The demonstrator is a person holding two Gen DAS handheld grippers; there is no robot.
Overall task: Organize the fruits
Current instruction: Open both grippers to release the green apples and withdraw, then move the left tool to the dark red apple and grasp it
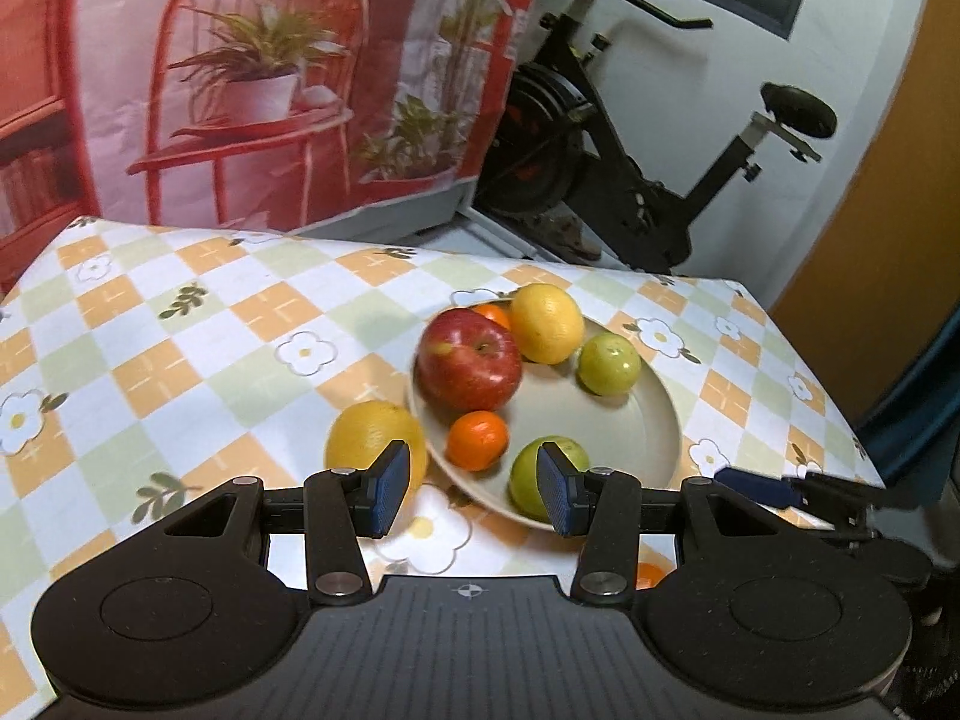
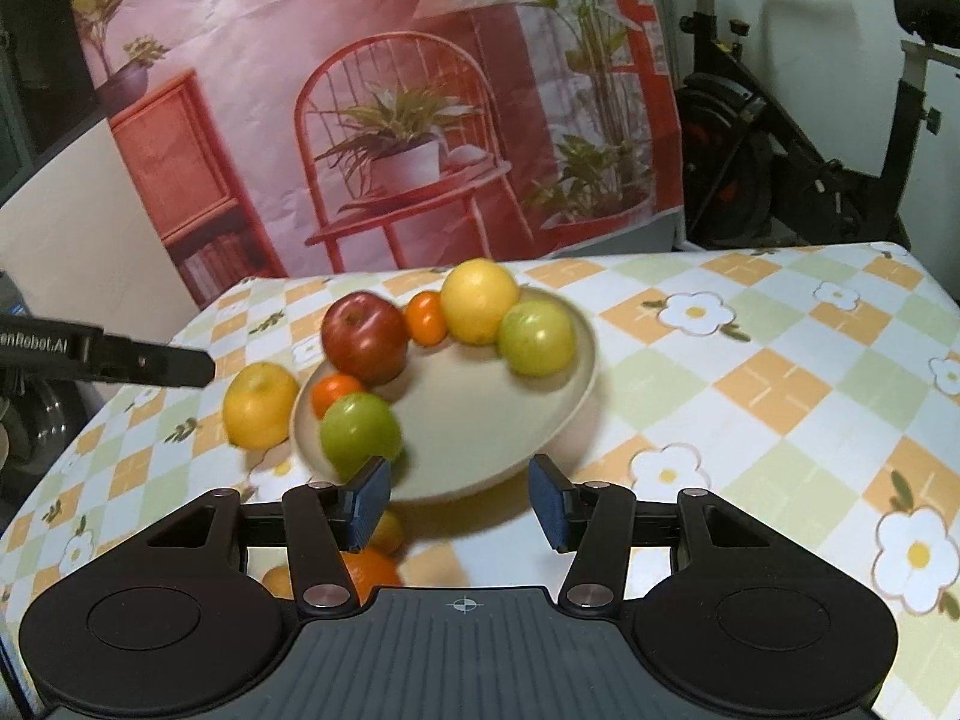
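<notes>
Fruit fills a beige plate (image 1: 654, 420) on the checked surface (image 1: 180, 360): a red apple (image 1: 469, 359), a yellow citrus (image 1: 546, 324) behind it, two green fruits (image 1: 609, 365) and (image 1: 543, 471), a small orange (image 1: 478, 440) at the near rim, and another small orange (image 1: 493, 315) wedged between apple and citrus. A second yellow citrus (image 1: 372, 441) lies off the plate, touching or just beside its left rim.

The left claw (image 1: 474, 495) hangs wide and holds nothing; its pads frame the plate's near edge, with the loose citrus just past the left pad and the near green fruit behind the right pad. The right claw (image 2: 459, 501) is also wide and bare, poised over the plate's (image 2: 480, 420) near rim, the near green fruit (image 2: 360, 429) just beyond its left pad. More orange fruit (image 2: 369, 573) shows blurred beneath it. The fruit skins look smooth and glossy, the apple dark red with a stem dimple.
</notes>
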